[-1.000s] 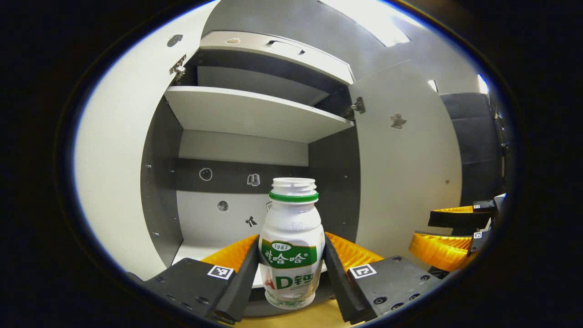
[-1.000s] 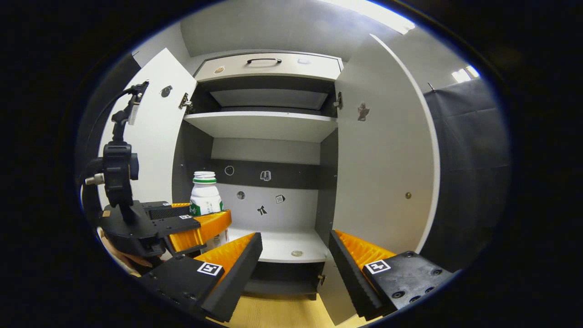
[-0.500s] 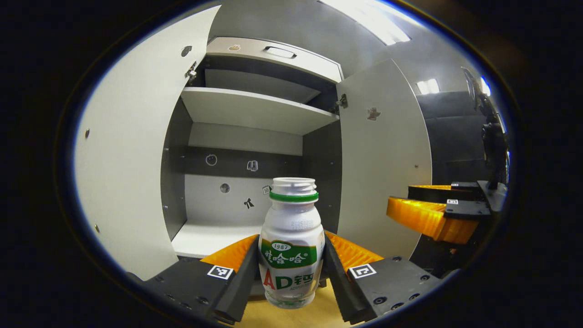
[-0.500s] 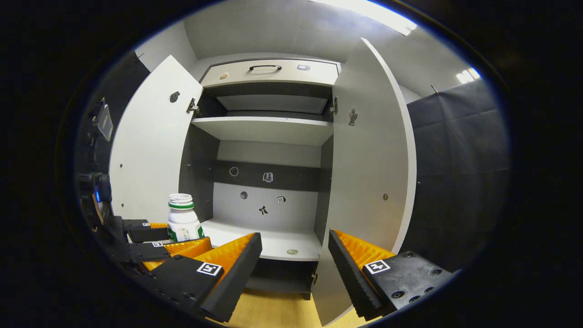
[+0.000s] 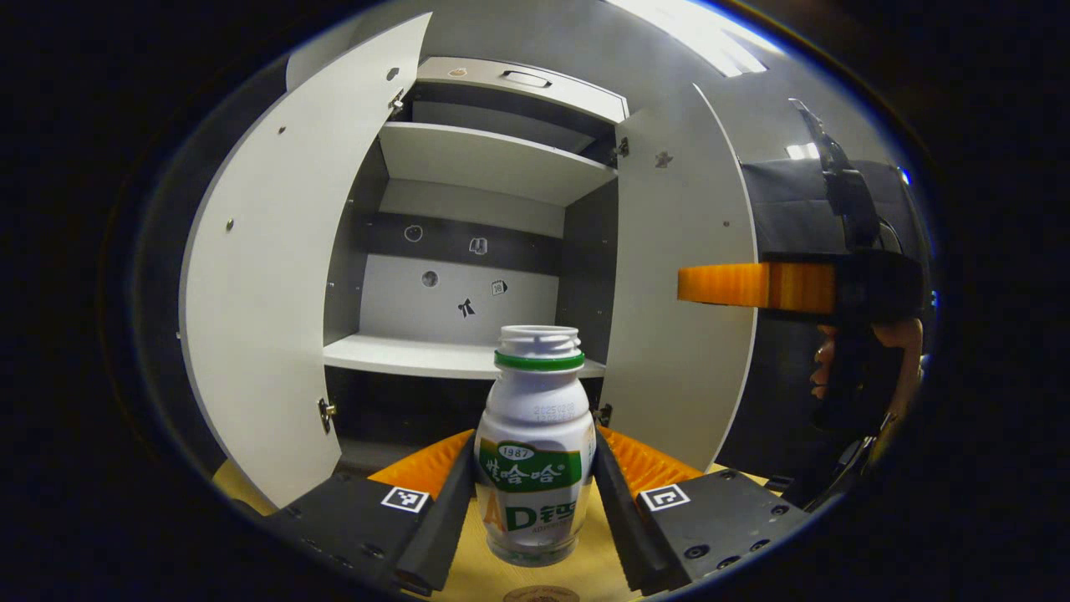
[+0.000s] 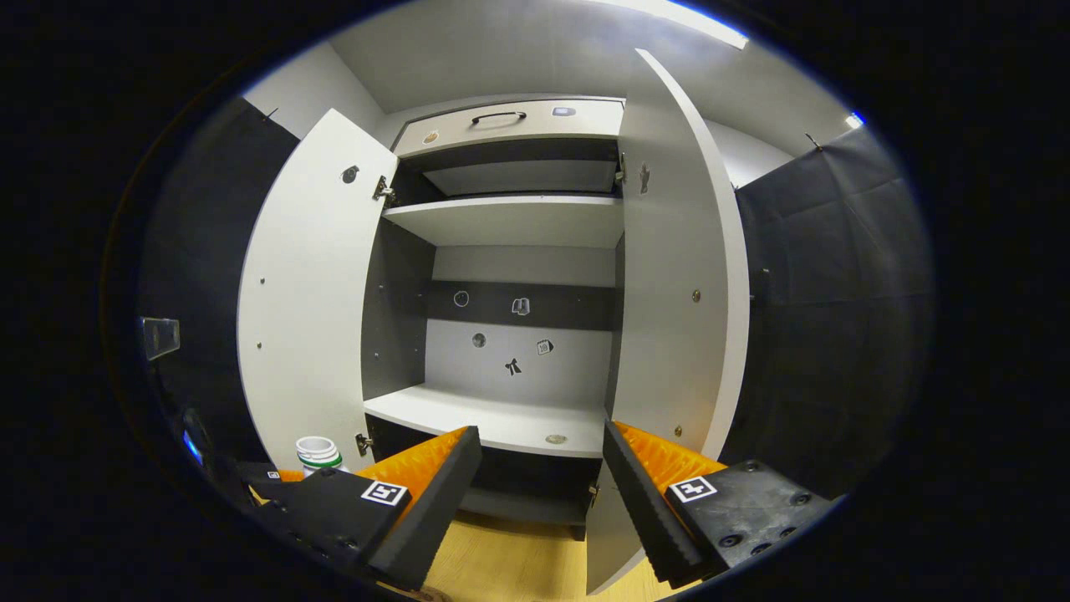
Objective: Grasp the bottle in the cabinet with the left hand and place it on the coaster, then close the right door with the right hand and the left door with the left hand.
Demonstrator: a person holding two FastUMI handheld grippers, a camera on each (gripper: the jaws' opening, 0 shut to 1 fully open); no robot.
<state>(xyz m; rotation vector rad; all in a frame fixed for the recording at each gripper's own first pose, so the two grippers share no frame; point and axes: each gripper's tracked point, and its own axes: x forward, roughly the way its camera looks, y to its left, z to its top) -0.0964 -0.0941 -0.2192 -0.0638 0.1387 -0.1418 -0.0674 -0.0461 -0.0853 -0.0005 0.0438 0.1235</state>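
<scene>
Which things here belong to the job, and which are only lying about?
Belong to the job:
- bottle, held by the left gripper
- coaster, its edge just below the bottle
- left door and right door, both open
- right gripper, open

Lying about:
- small round thing on the lower shelf
- top drawer

Left gripper [image 5: 535, 502]: black screwed finger mounts, square coded markers, ridged finger pads. Right gripper [image 6: 542, 493]: same build.

Recording booth: black cloth wall [image 6: 827, 276], cabinet [image 6: 510, 221]
</scene>
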